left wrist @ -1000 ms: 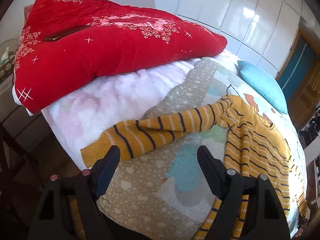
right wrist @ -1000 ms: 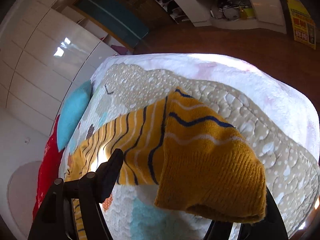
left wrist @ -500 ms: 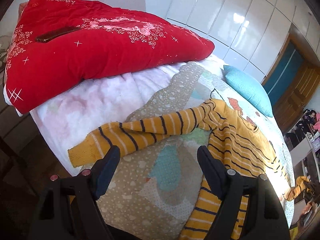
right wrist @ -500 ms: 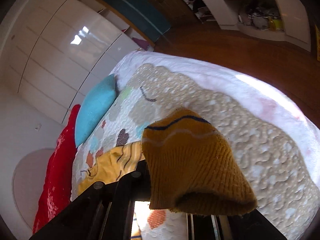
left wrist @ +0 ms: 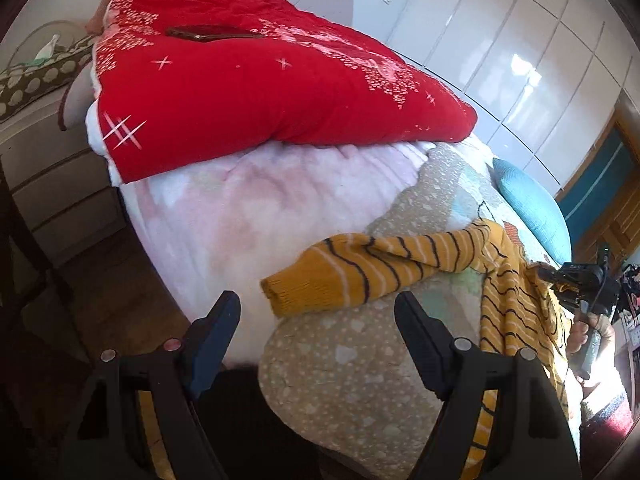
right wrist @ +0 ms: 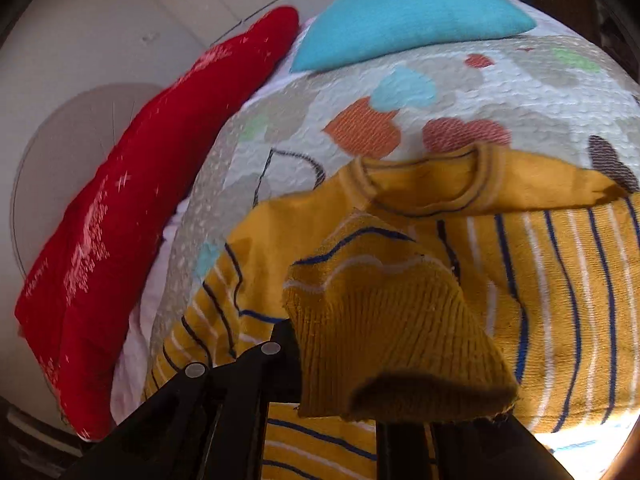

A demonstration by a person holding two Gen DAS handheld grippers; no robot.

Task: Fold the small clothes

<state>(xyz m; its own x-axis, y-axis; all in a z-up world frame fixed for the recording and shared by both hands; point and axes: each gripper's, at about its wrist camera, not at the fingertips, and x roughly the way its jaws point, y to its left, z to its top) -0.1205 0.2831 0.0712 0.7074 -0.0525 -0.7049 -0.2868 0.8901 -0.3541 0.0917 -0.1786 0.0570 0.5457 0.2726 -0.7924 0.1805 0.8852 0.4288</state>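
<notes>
Patterned quilt (left wrist: 352,360), red duvet (left wrist: 256,92), left tool (left wrist: 316,332) spread, right tool (right wrist: 332,364) pinching sweater cuff (right wrist: 396,344)

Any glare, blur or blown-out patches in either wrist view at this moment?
Left wrist view: sharp, with window glare on the glossy wardrobe doors and strong fisheye bending. Right wrist view: motion blur on the red quilt, a blown-out sunlit patch at the bottom right, and the held sleeve cuff sits close, blocking the tool.

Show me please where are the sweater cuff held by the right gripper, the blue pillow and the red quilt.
sweater cuff (right wrist: 396,344): right wrist view, on its ribbed knit.
blue pillow (right wrist: 404,16): right wrist view, on its middle.
red quilt (left wrist: 256,92): left wrist view, on its plain top.
</notes>
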